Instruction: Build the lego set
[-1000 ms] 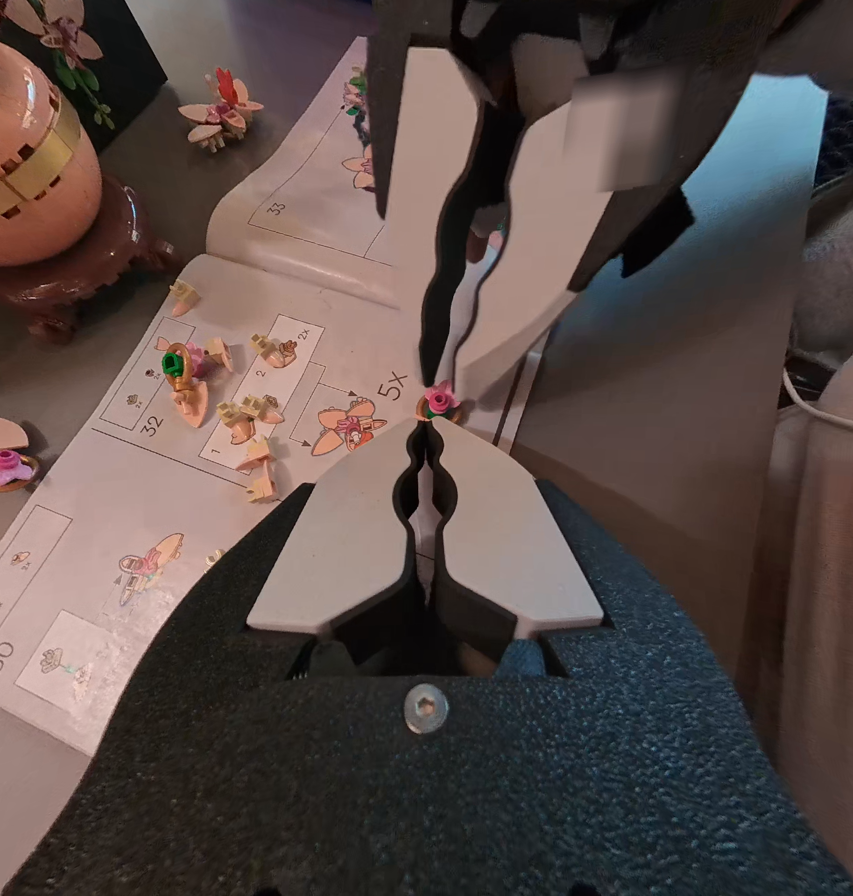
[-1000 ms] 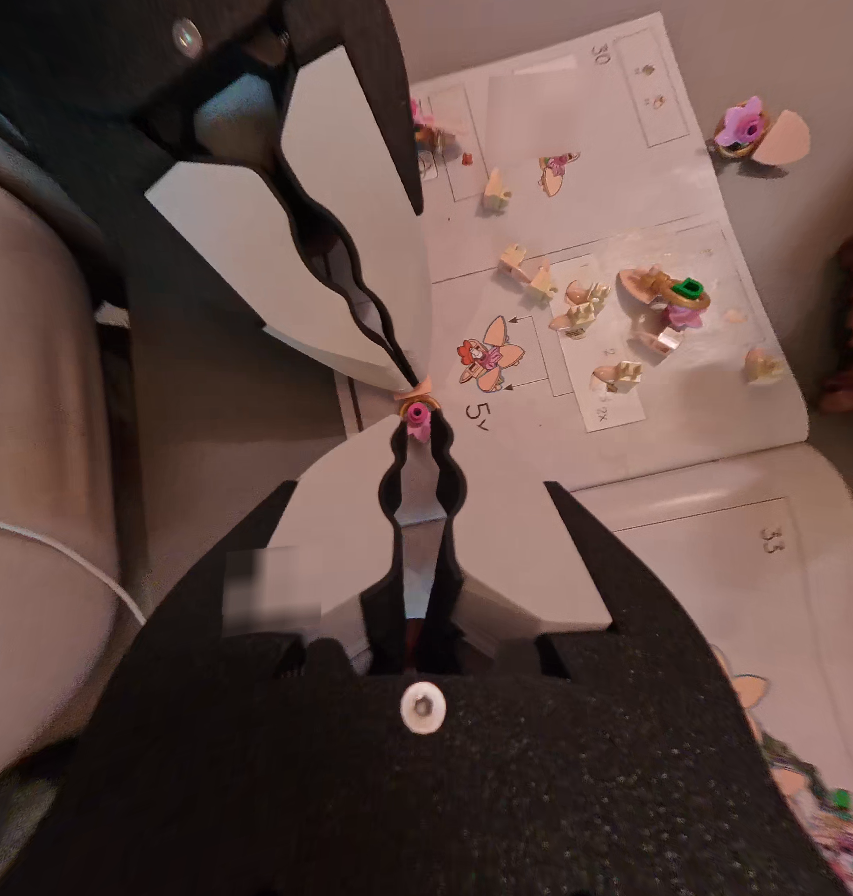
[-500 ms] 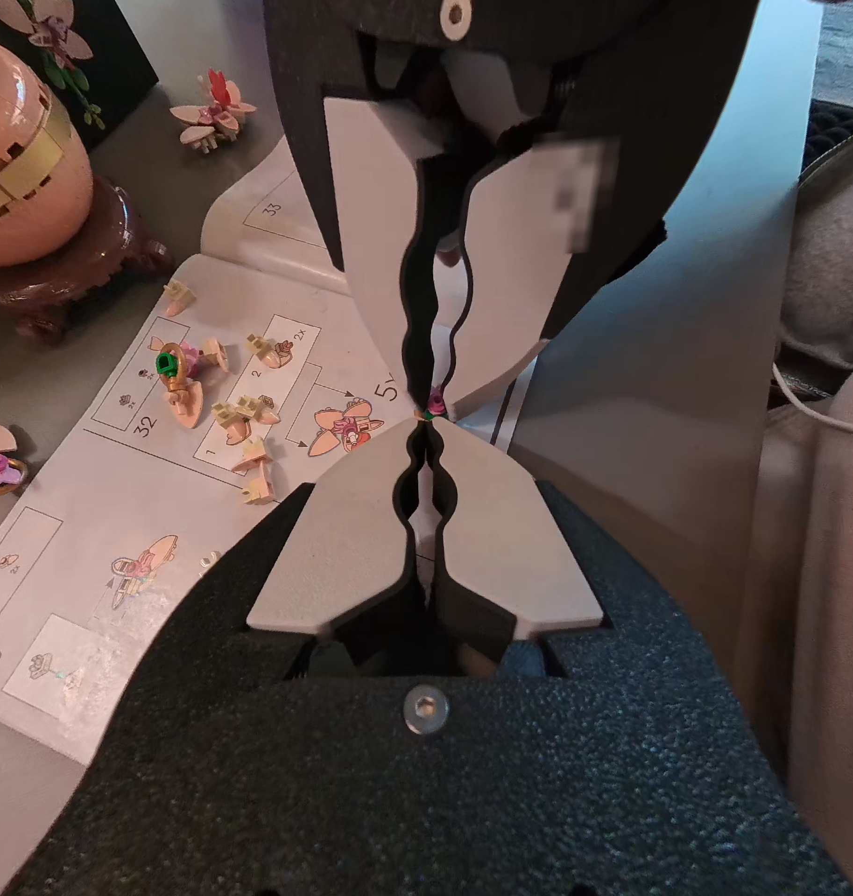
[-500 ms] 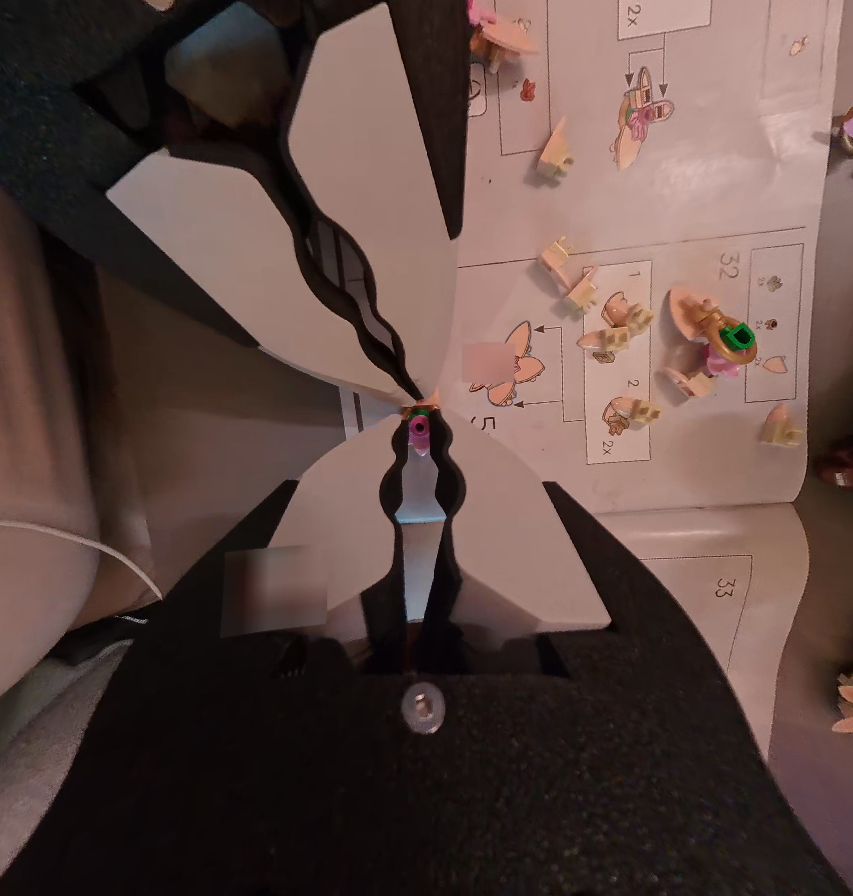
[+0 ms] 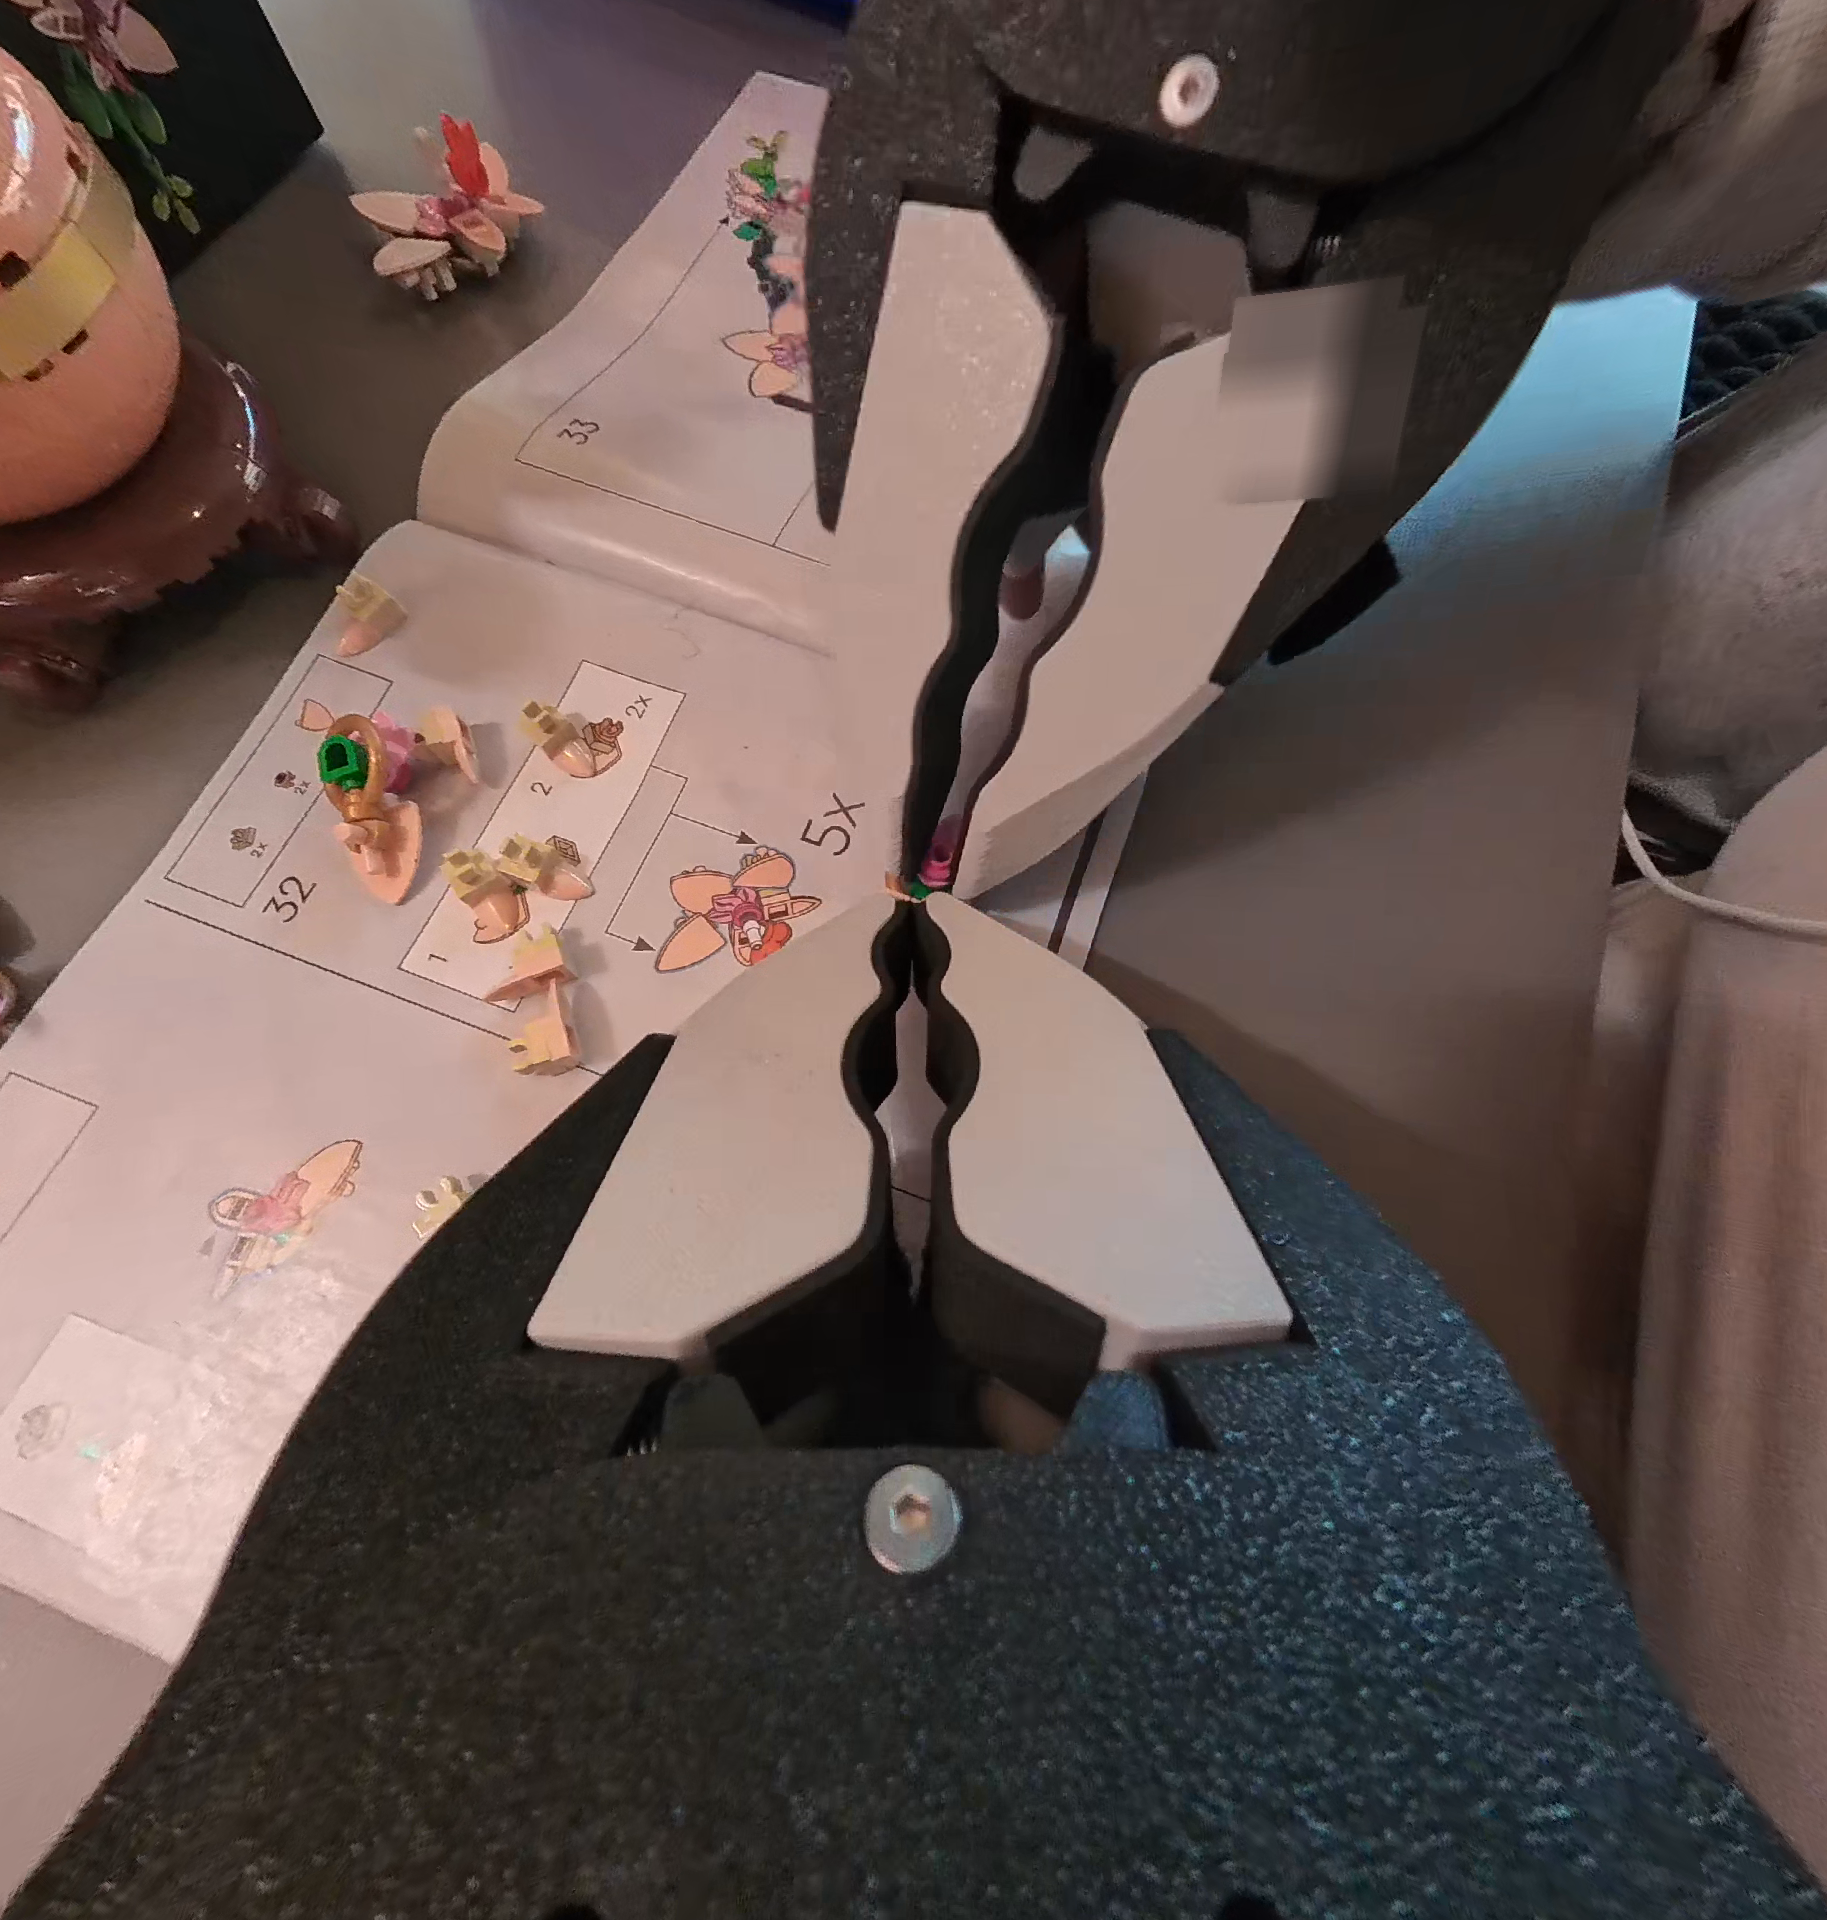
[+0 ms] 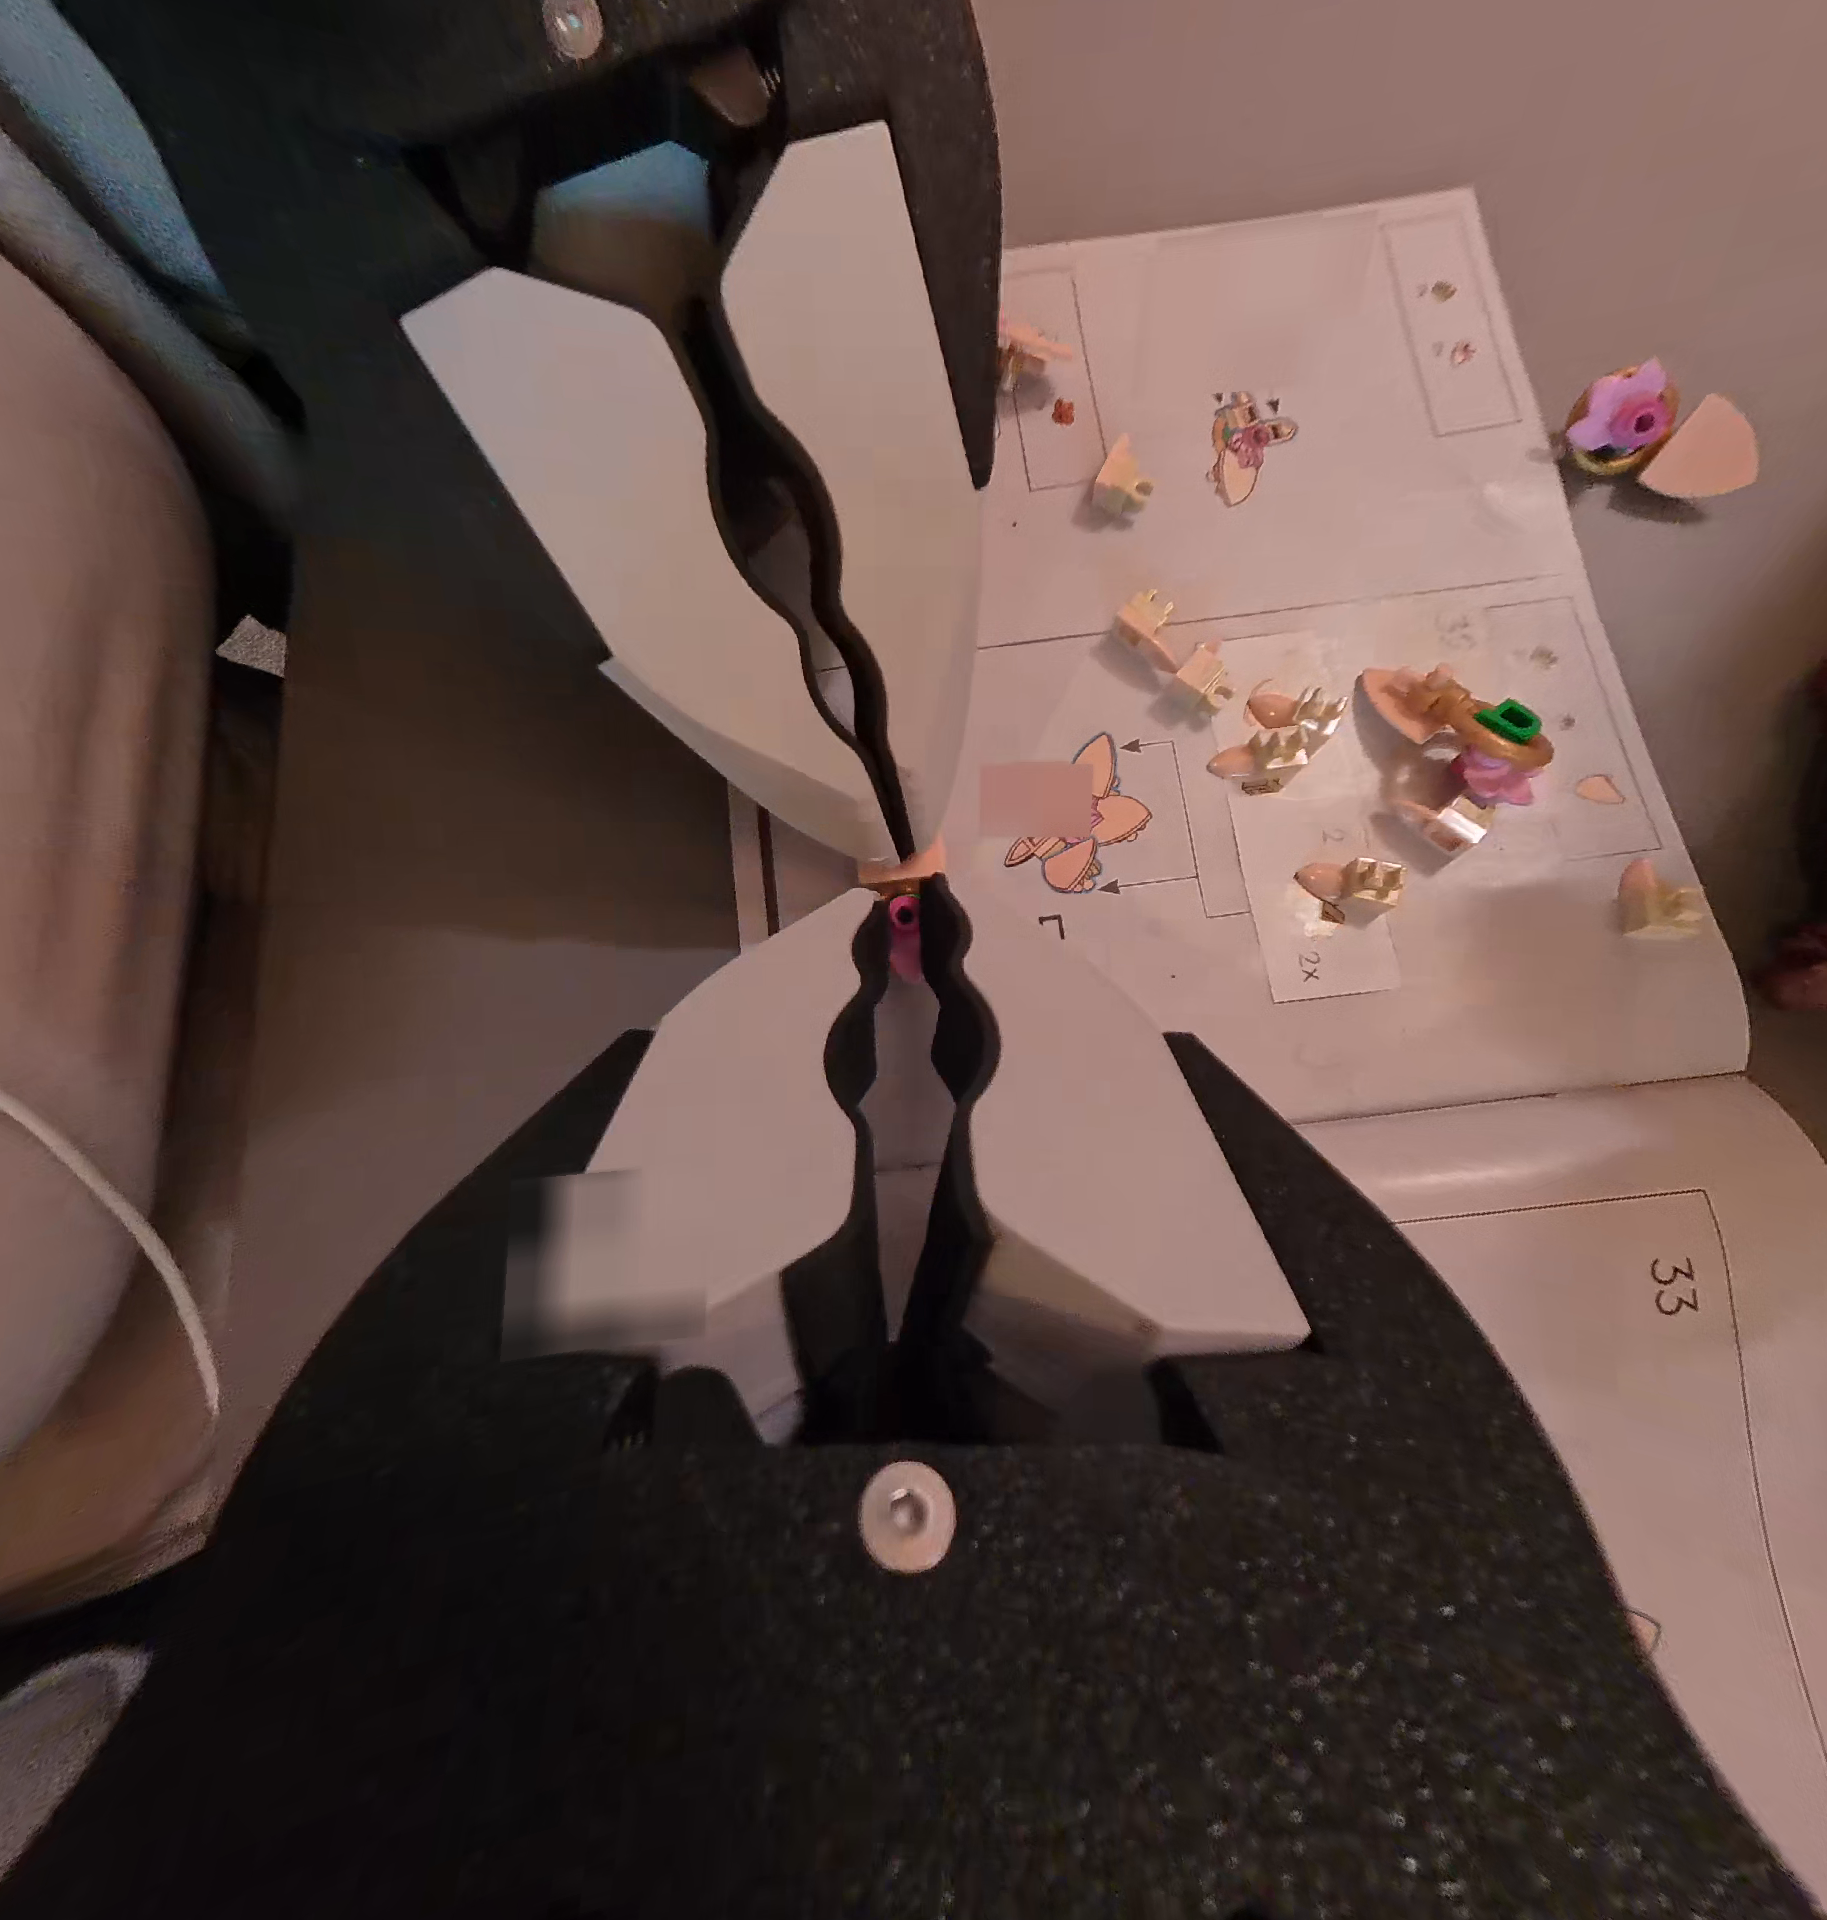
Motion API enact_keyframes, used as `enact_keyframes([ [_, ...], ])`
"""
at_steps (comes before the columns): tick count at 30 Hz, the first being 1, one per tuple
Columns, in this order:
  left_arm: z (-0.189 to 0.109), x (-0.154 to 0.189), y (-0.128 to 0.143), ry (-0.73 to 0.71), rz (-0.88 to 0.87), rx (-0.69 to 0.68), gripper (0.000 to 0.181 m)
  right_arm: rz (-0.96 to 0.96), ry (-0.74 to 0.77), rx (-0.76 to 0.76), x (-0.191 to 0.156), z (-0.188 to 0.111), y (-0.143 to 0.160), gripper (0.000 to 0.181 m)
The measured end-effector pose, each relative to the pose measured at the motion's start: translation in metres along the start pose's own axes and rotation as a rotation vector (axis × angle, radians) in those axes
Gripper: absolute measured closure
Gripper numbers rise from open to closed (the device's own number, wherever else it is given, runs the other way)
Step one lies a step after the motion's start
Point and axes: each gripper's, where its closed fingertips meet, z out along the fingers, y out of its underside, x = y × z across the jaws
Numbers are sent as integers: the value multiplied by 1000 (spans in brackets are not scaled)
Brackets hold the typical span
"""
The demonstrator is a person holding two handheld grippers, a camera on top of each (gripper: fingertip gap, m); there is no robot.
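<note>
Carefully — left gripper [image 5: 911, 902] pinched petal [image 6: 893, 871], right gripper [image 6: 904, 914] pinched pink stem [image 6: 903, 932]; tips met — best kept aligned, pressed straight.

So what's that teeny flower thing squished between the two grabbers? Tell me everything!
The tiny flower piece looks like shiny plastic: a bright pink bit, a speck of green and a peach-gold base. It hangs in the air above the open instruction booklet, pinched from opposite sides by the left gripper and the right gripper. Their fingers hide most of it.
</note>
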Motion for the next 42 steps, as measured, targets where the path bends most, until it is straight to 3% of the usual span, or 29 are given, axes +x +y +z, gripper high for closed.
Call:
enact_keyframes([
  [9, 1, -5, 0, -22, -17, -12, 181, -131, 63, 135, -3, -2, -7, 181],
  [11, 2, -14, 14, -66, 27, -101, 180, -158, 85, 112, -1, -2, -3, 181],
  [13, 0, -14, 13, -55, 37, -89, 181, -84, 49, 114, -1, -5, 0, 181],
  [16, -11, -28, 5, -162, 99, -71, 181, -7, 12, 162, 0, -14, -4, 178],
  [21, -12, -14, 0, -55, 54, -9, 181, -12, 5, 53, 4, -17, -3, 175],
  [23, -11, -5, -1, -21, 53, 3, 178, -31, -49, -63, -1, -11, 5, 150],
  [25, -11, 2, -6, -13, 65, 32, 175, -92, -50, -160, 2, -6, 12, 153],
  [28, -10, 4, -10, -56, 111, 48, 174, -188, -50, -179, 12, -6, 3, 163],
  [31, -7, 5, -10, -79, 131, 47, 177, -126, -151, -199, 14, -9, -6, 160],
  [35, 0, 3, -1, -113, 151, 3, 179, 116, -301, -239, 11, -5, -1, 160],
  [38, 1, 4, -2, -110, 153, 5, 181, 279, -332, -214, 15, -4, -1, 162],
  [42, 2, 4, -2, -98, 139, 7, 181, 359, -381, -234, 7, -4, 4, 164],
])
